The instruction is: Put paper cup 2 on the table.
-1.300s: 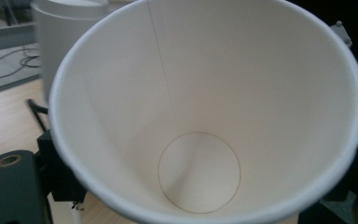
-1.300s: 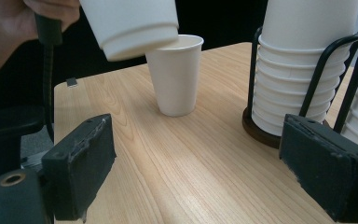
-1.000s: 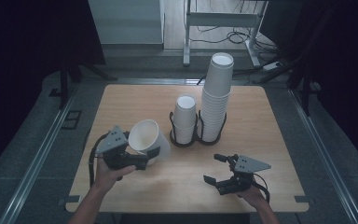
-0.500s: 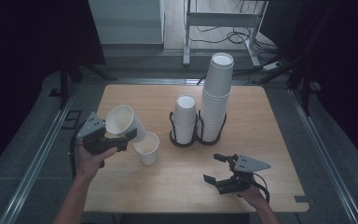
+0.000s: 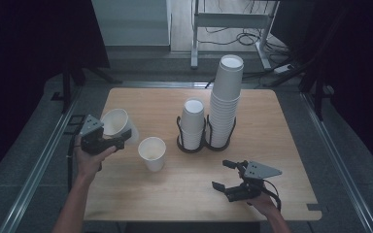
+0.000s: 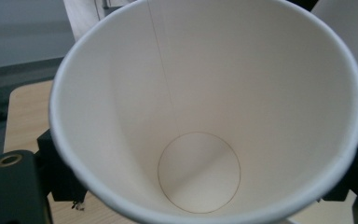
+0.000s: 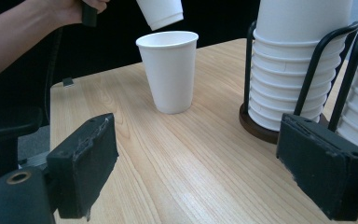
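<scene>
- Cup (image 5: 115,121) in left gripper (image 5: 108,143) – clamped, empty, tipped, at table's (image 5: 281,121) 9 o'clock edge.
- Second cup (image 5: 152,153) stands upright at its 4 o'clock, empty.
- Right gripper (image 5: 227,175) – jaws apart, just been closing, nothing between.
- Rack (image 5: 205,138) holds two cup stacks.

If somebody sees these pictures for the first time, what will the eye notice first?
Probably the tall stack of white paper cups in the black wire holder at the table's middle. Next, the tilted white paper cup held by the left gripper at the left edge, beside an upright white paper cup.

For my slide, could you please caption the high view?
Left gripper holds a paper cup tilted beside an upright cup; right gripper rests open.
</scene>
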A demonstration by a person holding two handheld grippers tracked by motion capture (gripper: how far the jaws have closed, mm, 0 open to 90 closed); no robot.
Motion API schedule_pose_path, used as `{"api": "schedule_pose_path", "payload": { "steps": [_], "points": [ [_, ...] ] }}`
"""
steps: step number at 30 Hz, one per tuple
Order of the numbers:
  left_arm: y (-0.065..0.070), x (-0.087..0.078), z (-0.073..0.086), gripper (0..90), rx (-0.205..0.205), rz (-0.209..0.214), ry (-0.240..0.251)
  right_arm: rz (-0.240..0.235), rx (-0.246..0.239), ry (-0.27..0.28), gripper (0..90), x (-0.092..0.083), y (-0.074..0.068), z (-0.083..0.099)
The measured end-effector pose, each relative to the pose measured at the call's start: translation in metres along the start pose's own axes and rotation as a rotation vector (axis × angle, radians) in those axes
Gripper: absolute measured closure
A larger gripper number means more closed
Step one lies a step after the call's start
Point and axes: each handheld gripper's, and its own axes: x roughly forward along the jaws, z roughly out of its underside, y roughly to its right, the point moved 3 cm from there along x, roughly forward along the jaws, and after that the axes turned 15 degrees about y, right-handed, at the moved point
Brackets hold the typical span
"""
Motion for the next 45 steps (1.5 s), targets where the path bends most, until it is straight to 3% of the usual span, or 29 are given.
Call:
{"api": "schedule_pose_path", "payload": {
  "steps": [10,18,27,35,41,45],
  "points": [
    [-0.023,0.015,0.035,12.9,-0.051,-0.048,-0.094,0.002,0.001,-0.007,13.0,0.002,0.0,0.002],
    [-0.029,0.023,0.054,12.9,-0.041,-0.072,-0.159,0.005,0.0,-0.01,13.1,0.001,0.0,0.003],
    [-0.031,0.029,0.065,12.8,-0.049,-0.074,-0.189,0.007,0.0,-0.012,13.1,0.002,0.0,0.004],
    [-0.026,0.036,0.076,12.4,-0.02,-0.072,-0.235,0.006,0.0,-0.014,13.2,0.002,-0.001,0.004],
    [-0.025,0.038,0.076,10.9,-0.014,-0.078,-0.233,0.006,-0.001,-0.013,13.2,0.002,0.0,0.004],
    [-0.024,0.037,0.074,5.0,-0.024,-0.067,-0.227,0.005,-0.001,-0.013,13.2,0.002,0.0,0.004]
  ]
}}
